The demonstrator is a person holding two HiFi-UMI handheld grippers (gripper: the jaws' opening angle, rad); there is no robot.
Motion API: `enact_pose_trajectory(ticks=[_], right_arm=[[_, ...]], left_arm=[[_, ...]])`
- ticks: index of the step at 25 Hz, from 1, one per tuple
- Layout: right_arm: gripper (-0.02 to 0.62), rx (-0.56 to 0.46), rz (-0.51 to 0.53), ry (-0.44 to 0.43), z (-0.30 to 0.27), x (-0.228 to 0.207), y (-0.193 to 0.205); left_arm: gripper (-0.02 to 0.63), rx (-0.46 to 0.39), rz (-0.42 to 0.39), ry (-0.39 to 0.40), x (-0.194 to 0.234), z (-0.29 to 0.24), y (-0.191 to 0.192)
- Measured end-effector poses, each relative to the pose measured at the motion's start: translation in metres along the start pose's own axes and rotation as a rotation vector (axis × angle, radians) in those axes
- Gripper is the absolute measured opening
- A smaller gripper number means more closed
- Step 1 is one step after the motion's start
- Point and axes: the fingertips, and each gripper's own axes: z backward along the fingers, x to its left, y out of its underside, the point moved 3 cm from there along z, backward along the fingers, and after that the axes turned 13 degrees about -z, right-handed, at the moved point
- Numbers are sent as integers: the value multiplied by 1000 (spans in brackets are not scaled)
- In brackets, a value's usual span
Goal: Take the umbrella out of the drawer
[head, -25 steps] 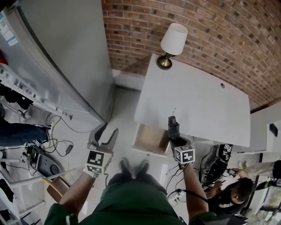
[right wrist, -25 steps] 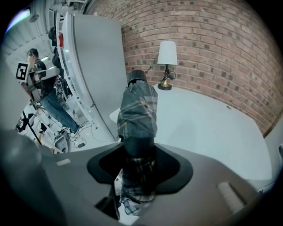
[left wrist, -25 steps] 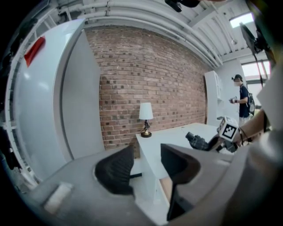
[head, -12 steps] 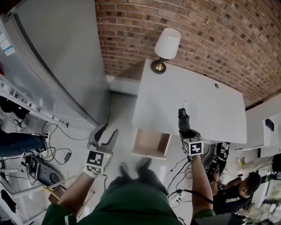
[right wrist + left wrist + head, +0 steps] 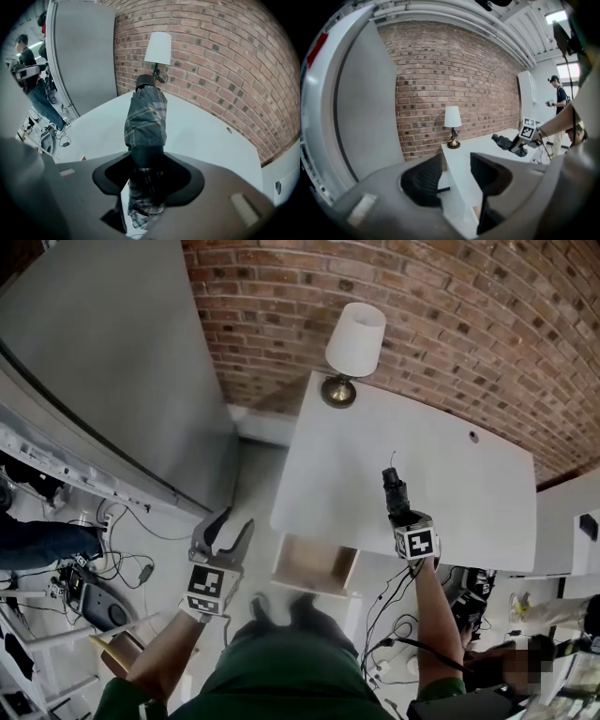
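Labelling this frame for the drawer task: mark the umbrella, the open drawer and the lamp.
umbrella (image 5: pixel 146 117): right gripper view, on its folded plaid fabric.
drawer (image 5: pixel 314 563): head view, on its bare wooden bottom.
lamp (image 5: pixel 355 337): head view, on the white shade.

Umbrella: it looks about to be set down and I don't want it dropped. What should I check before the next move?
1. Grip: ok. The right gripper has its jaws closed on the folded plaid umbrella.
2. Out of the drawer: ok. The umbrella is over the desk, apart from the drawer.
3. Landing spot: ok. The desk top near the umbrella is bare, and the lamp stands at the far corner.
4. Left gripper free: ok. Its jaws are apart with nothing between them.
5. Drawer shut: not ok. It stands open.
6. Umbrella touching the desk: cannot tell.
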Motion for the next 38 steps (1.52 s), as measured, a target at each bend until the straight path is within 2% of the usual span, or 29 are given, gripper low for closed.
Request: enact_pose_trajectory(ticks=[5, 9, 14, 19, 23, 30, 35, 38], right_arm=[[189, 45, -4, -23, -41, -25, -22], [189, 118, -23, -2, -68, -47, -30], [189, 209, -20, 15, -90, -69, -27], [190, 286, -20, 75, -107, -95, -23], [200, 319, -61, 98, -114, -113, -17], [224, 164, -109, 68, -98, -111, -23], [222, -48, -121, 87, -50, -106, -52], [221, -216, -155, 71, -6, -101, -74]], left_arm=[[187, 22, 11, -19, -9, -31, -8], [187, 50, 31, -46, -13, -42, -3], [187, 78, 47, -74, -16, -47, 4], [187, 97, 50, -85, -17, -49, 5], [187, 109, 44, -87, -20, -48, 4], [187, 101, 33, -77, -23, -44, 2], [187, 55, 18, -61, -23, -44, -12], [187, 33, 7, -48, -20, -41, -22]])
